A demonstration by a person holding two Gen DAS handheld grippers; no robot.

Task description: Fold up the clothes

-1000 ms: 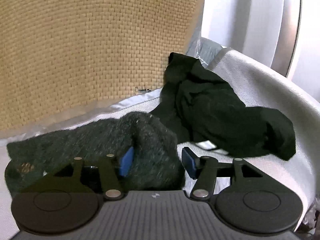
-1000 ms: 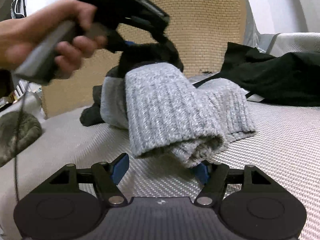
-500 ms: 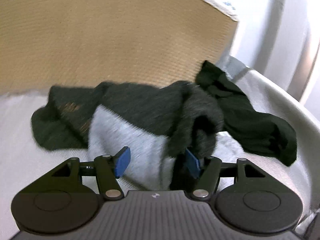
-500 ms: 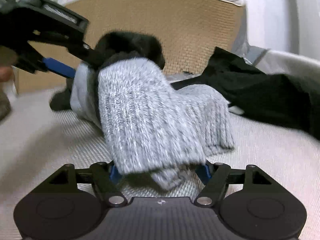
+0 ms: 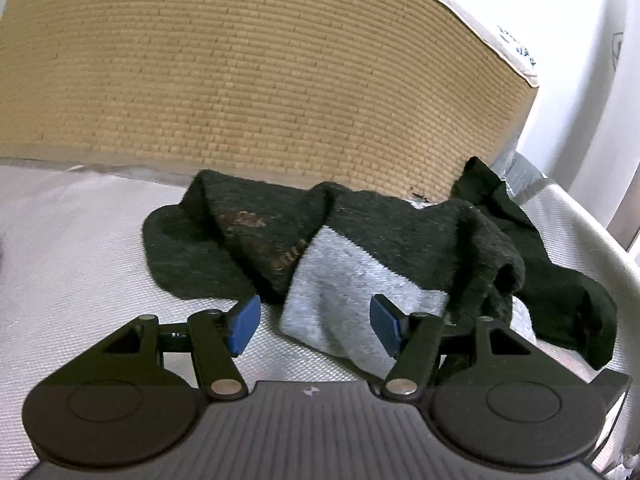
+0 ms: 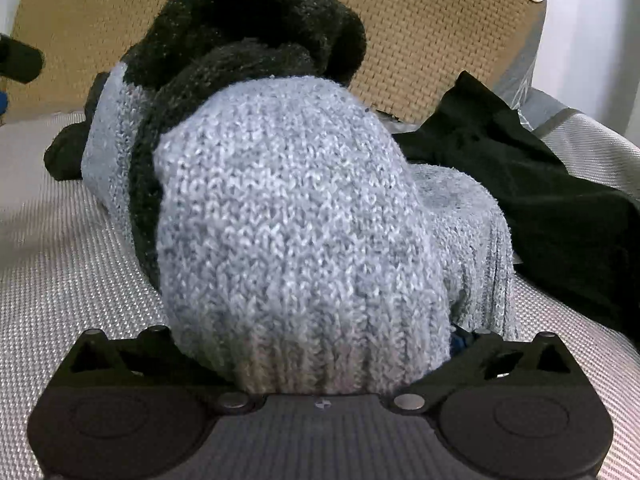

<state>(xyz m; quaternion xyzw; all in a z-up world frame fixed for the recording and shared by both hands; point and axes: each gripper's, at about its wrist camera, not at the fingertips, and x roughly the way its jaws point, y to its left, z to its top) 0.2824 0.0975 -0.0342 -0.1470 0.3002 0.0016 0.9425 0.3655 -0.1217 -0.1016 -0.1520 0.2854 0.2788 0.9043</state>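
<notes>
Grey-and-black knit sock (image 6: 296,216) bunched at frame centre, right gripper (image 6: 320,364) fingers hidden beneath it, closure not discernible, left gripper (image 5: 314,322) fingers spread, black garment (image 5: 560,292) lain at right.

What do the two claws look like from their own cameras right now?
Left claw: black linkage arms, silver pivot pins, blue pads, ribbed grey body with round black discs. Right claw: same black-and-grey build; only a sliver of blue shows. No cables or sleeves visible.
</notes>
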